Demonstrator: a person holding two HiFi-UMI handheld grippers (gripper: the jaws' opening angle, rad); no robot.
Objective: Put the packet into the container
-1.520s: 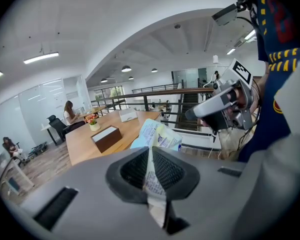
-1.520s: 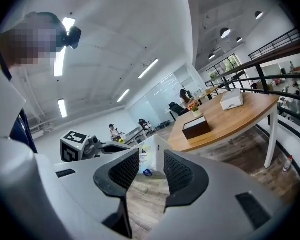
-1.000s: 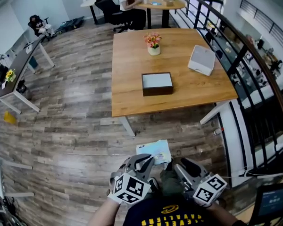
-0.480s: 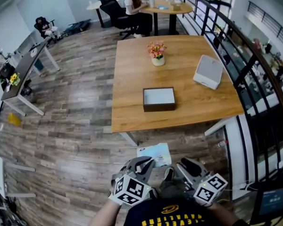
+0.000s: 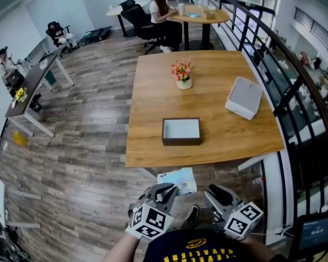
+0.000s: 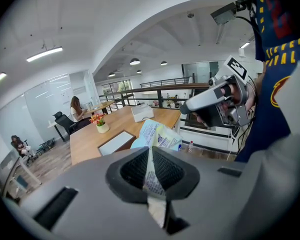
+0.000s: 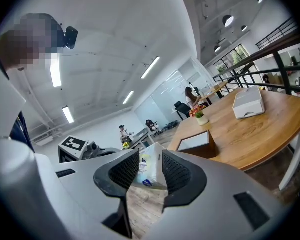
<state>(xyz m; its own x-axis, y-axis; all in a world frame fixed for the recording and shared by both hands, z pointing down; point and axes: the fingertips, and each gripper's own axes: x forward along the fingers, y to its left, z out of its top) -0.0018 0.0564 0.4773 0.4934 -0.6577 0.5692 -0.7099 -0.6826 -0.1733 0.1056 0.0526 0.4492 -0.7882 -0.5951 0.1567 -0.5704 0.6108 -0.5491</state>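
In left hand-held gripper (image 6: pixel 151 173), packet (image 6: pixel 158 134)

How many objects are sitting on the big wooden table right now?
3. A flower pot toward the far side, a white box by the right edge, and a dark open container close to the near edge. None looks hidden.

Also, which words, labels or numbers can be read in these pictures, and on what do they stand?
Packet: printed lines, too blurred to read.
Shirt: yellow lettering, unreadable.
Marker cubes: square patterns only, no words.
Nothing can be quoted.
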